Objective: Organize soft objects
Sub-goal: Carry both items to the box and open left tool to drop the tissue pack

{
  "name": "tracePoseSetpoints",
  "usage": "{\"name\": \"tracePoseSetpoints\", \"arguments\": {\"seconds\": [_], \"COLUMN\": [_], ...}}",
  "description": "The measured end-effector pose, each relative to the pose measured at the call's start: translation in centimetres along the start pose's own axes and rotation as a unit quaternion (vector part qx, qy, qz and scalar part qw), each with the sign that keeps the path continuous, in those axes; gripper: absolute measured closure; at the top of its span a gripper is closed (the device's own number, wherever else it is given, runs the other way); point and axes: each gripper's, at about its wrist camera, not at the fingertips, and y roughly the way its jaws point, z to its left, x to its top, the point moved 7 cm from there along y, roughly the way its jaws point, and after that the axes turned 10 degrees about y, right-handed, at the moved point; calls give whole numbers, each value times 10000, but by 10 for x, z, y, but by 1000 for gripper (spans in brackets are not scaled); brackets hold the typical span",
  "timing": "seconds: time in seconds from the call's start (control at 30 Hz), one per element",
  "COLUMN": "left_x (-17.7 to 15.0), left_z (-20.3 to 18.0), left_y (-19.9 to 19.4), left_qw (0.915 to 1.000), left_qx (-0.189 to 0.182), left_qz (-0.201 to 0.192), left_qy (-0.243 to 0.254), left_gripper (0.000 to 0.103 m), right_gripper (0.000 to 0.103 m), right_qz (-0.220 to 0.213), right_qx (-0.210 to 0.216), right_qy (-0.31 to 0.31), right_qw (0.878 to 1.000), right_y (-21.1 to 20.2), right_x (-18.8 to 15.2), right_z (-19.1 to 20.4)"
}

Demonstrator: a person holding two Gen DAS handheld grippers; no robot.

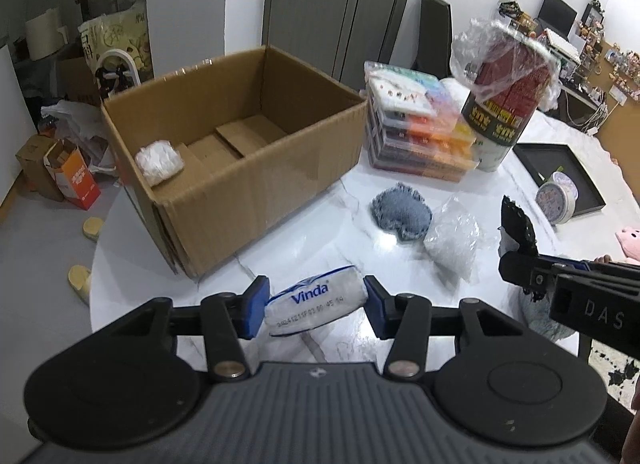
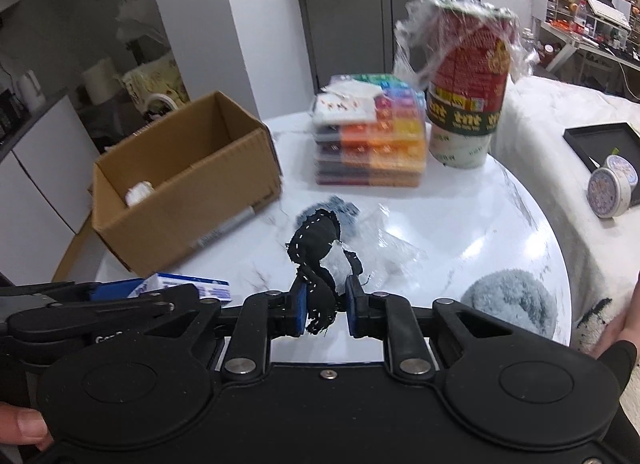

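My left gripper is shut on a white Vinda tissue pack, held over the white table near its front edge. My right gripper is shut on a black cloth with white stitching; it also shows at the right of the left wrist view. An open cardboard box stands at the table's left, with a white soft bundle inside. A blue-grey fluffy pad and a clear plastic bag lie mid-table. A grey fluffy object lies near the right gripper.
A stack of colourful flat cases and a tall plastic-wrapped red and white cylinder stand at the back of the table. A black tray and a round tin sit at right. Boxes and slippers lie on the floor at left.
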Motion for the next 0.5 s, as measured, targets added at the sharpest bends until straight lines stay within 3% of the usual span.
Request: {"name": "tracePoseSetpoints", "arguments": {"seconds": [0.5], "left_x": [43], "left_z": [25], "left_y": [-39], "left_qw": [9985], "left_qx": [202], "left_qz": [-468], "left_qy": [-197], "left_gripper": [54], "right_gripper": [84], "right_qz": [-116], "right_qx": [403], "right_qy": [-328], "right_qw": [9986], "right_y": [-16], "right_x": [22], "right_z": [40]}}
